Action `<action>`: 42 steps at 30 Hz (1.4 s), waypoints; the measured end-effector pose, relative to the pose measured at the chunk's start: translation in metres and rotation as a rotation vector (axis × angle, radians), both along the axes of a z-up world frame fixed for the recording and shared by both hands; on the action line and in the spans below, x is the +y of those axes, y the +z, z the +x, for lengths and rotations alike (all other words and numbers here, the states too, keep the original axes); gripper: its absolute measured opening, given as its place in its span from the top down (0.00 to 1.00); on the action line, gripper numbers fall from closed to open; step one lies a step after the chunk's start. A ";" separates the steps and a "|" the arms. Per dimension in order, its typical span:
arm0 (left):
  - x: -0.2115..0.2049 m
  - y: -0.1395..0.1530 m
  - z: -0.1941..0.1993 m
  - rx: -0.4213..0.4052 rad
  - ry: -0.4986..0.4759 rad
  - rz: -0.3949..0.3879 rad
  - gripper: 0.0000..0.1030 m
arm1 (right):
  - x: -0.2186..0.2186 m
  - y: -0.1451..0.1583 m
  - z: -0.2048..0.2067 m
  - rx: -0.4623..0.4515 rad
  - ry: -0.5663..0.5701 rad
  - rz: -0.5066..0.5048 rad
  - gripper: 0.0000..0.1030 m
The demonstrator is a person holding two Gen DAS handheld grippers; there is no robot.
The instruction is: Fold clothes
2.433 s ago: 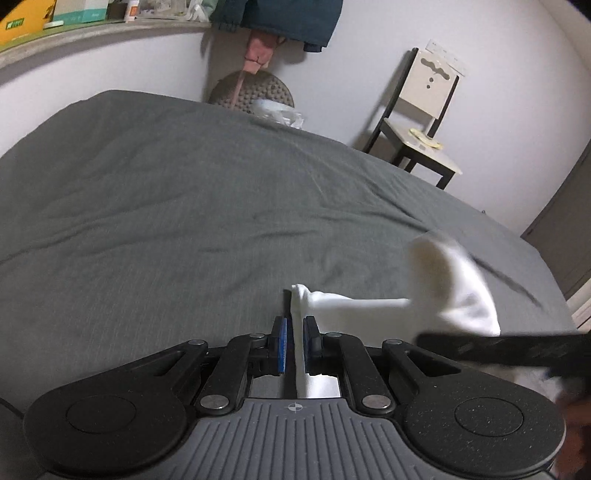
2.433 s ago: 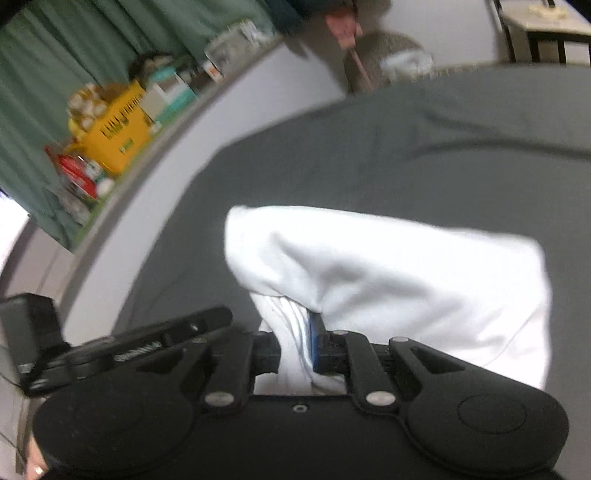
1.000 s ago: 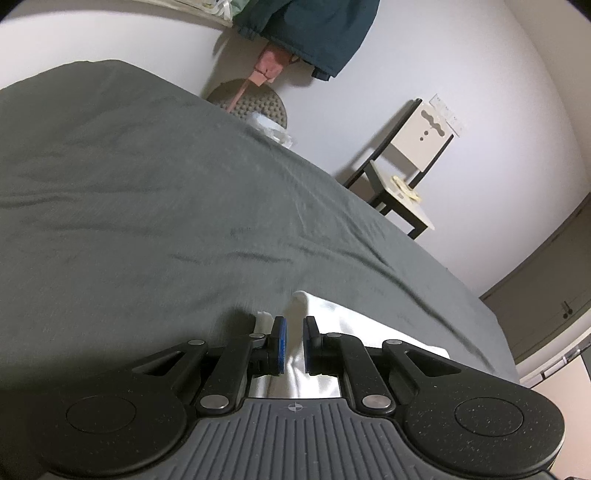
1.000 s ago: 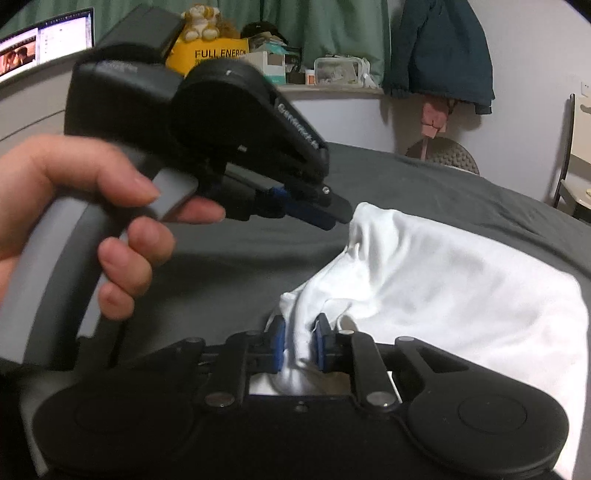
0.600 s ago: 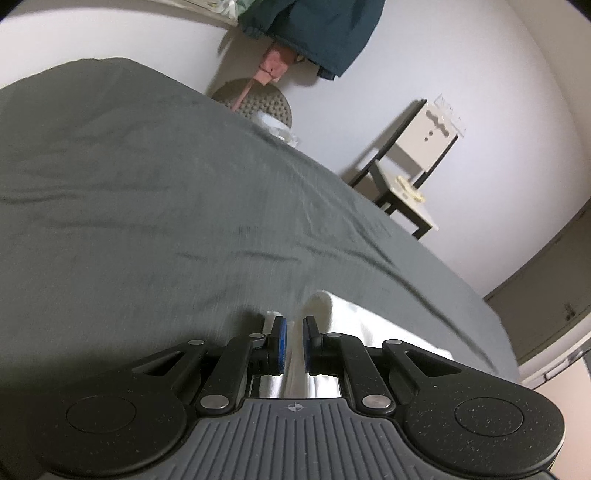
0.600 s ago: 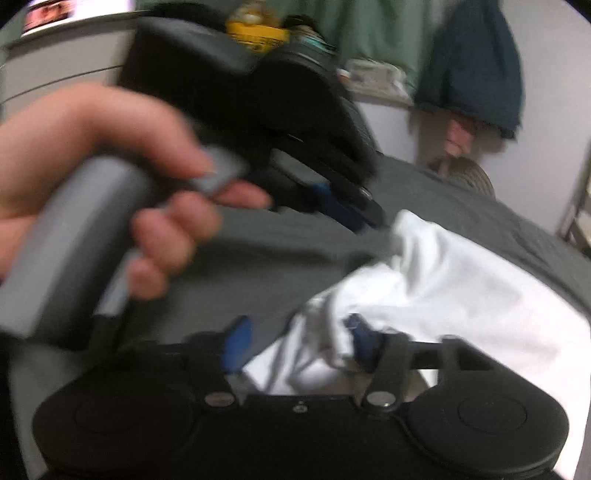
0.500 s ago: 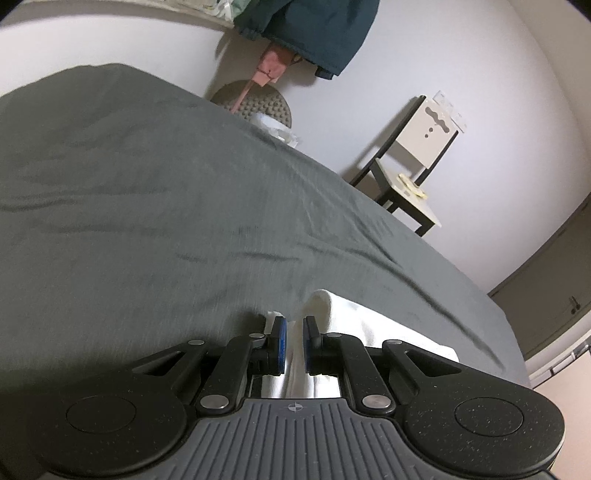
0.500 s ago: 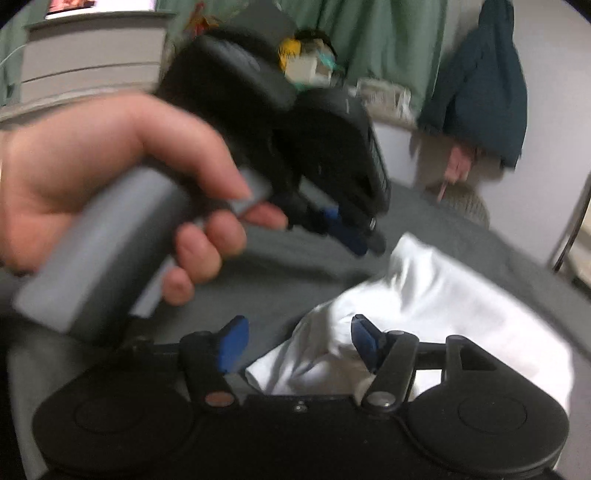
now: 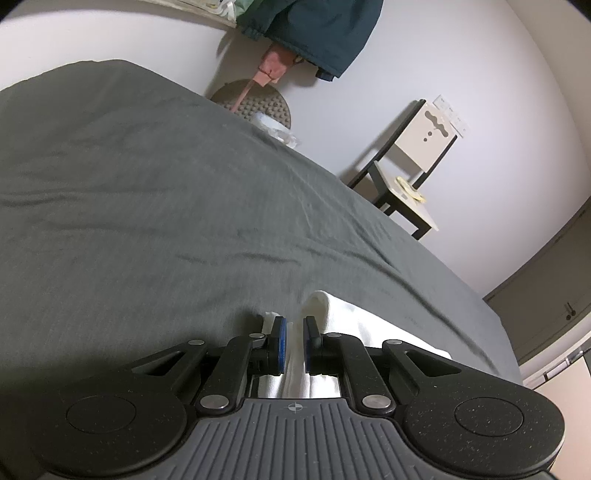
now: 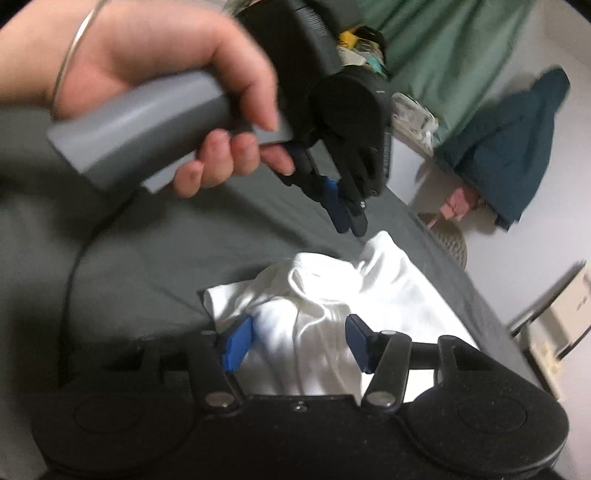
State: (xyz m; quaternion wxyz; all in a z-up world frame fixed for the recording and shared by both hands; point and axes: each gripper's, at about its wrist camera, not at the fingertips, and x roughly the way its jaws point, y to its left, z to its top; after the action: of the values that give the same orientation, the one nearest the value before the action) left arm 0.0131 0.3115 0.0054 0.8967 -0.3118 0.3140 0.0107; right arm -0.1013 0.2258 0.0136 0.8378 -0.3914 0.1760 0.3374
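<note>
A white garment (image 10: pixel 332 291) lies bunched and partly folded on the grey bedsheet (image 10: pixel 147 266). My right gripper (image 10: pixel 301 345) is open, its blue pads spread above the garment's near edge, holding nothing. My left gripper (image 10: pixel 347 225) shows in the right wrist view, held in a hand, hovering just above the garment's far corner with its pads nearly together. In the left wrist view the left gripper (image 9: pixel 293 345) has a narrow gap between its pads; the white garment (image 9: pixel 347 321) lies below and beyond, and I cannot tell whether cloth is pinched.
A chair (image 9: pixel 410 173) stands by the wall past the bed's far edge. A dark teal jacket (image 9: pixel 317 33) hangs on the wall above a round cushion (image 9: pixel 255 103). A shelf with clutter and a green curtain (image 10: pixel 454 48) are behind the bed.
My right gripper has opened and let go of the white garment, which now lies on the bed. My left gripper has lifted slightly above the garment's far corner.
</note>
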 end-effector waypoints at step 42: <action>0.011 0.002 -0.005 -0.026 0.020 -0.047 0.93 | -0.101 0.051 0.097 0.236 -0.341 0.438 0.34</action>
State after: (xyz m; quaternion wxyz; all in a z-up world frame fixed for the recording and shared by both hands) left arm 0.0078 0.3221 0.0071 0.8929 -0.3362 0.2993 0.0084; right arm -0.0045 0.1251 0.0651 0.9208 -0.1241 0.2583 0.2647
